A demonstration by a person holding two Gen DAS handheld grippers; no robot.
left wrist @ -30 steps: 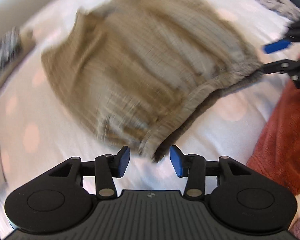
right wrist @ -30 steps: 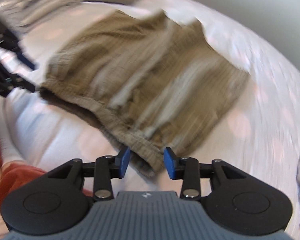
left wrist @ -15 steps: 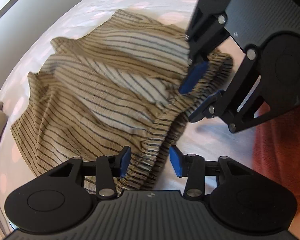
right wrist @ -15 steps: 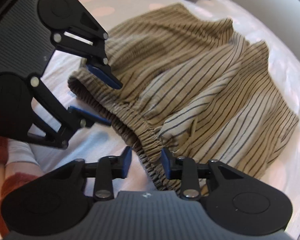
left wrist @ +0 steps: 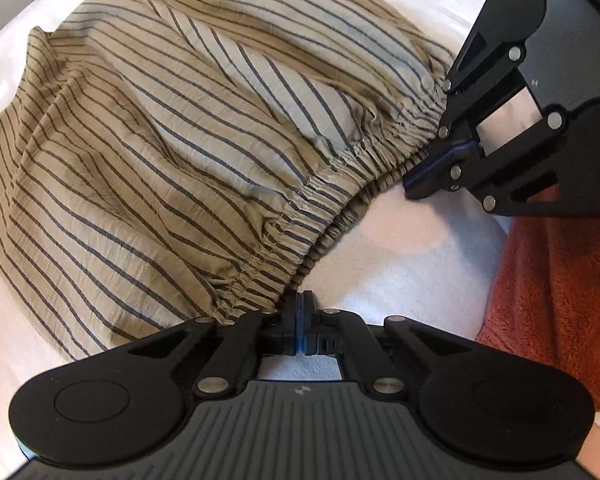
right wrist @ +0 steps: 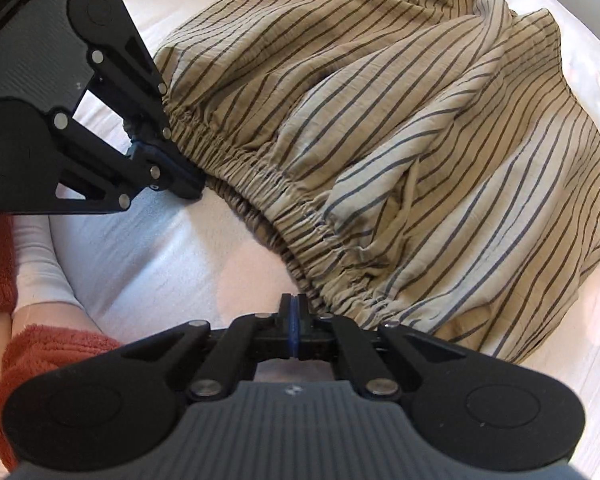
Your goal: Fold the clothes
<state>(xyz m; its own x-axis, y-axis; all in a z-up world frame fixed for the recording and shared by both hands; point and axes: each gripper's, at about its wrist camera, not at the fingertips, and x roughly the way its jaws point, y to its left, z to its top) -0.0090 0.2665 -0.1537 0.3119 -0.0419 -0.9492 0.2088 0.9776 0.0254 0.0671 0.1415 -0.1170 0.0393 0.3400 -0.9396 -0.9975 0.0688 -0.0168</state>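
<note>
I have both grippers clamped on the elastic waistband [left wrist: 340, 184] of the striped garment [left wrist: 172, 132], which lies spread on the white bed [left wrist: 412, 264] with its body running away from me toward the far side. My left gripper [left wrist: 299, 322] is closed, pinching the waistband at its left end, right at the near edge of the cloth; my right gripper [right wrist: 294, 320] is likewise closed on the right end of that same band. In the left wrist view the right gripper shows up at the right, its jaws together on the gathered edge, and the right wrist view mirrors this with the left gripper at the left. So the waistband stretches between my two grips as a sagging left-to-right line, and the garment's long axis runs from that line to the far hem [right wrist: 548, 24]. I judge that any fold now turns on this: the held edge is nearest me and the free hem is farthest. An orange fleece sleeve [left wrist: 560, 280] sits near right.
</note>
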